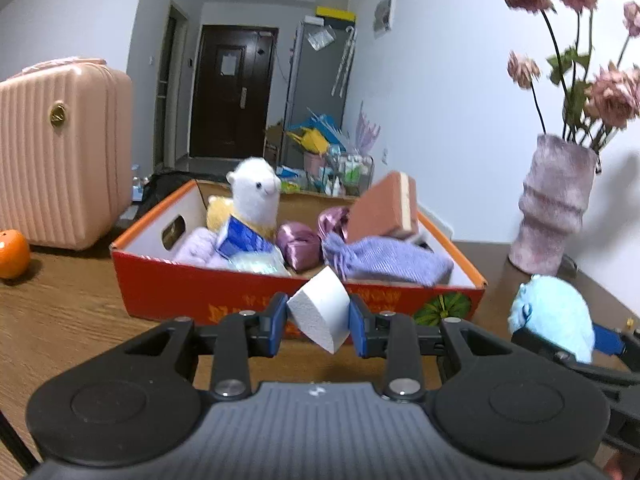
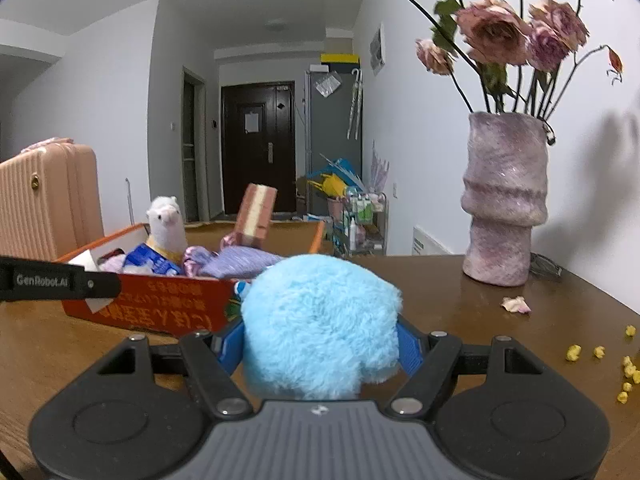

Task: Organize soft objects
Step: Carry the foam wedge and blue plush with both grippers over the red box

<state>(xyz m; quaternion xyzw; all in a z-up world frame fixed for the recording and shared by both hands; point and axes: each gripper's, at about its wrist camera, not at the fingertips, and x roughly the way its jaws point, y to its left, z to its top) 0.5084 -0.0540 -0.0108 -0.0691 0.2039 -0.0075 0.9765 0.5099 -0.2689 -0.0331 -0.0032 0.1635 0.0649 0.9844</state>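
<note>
The left gripper (image 1: 318, 316) has its jaws clamped on a white foam block (image 1: 320, 312), which sits tilted between the blue pads (image 1: 276, 320) and is clear of the worktop (image 1: 80, 312). The right gripper (image 2: 320, 344) has its jaws closed around a light-blue plush ball (image 2: 320, 324), which fills the gap between its pads and hides the fingertips.

In the left wrist view, the near wall of the red cardboard box (image 1: 192, 292) stands just beyond the foam block at 12 o'clock; whether the block touches it cannot be told. The box holds a white alpaca plush (image 1: 256, 196), a blue-and-white packet (image 1: 244, 244), purple satin pieces (image 1: 300, 240), a purple knit cloth (image 1: 384, 260) and a terracotta sponge (image 1: 384, 208) leaning tilted at its far right. The plush ball and right gripper appear at 3 o'clock, near the box's right corner.

Open worktop lies at 9 o'clock, bounded by an orange fruit (image 1: 14, 254) and a pink suitcase (image 1: 60, 152). At 2 o'clock a mauve vase (image 1: 556, 204) of dried flowers (image 1: 600, 88) stands by the wall.

In the right wrist view, the left gripper's arm crosses at 9 o'clock in front of the box. Bare worktop extends to 3 o'clock, with a fallen petal (image 2: 516, 304) and yellow crumbs (image 2: 600, 354) near the edge.

Both grippers point slightly downward toward the box.
</note>
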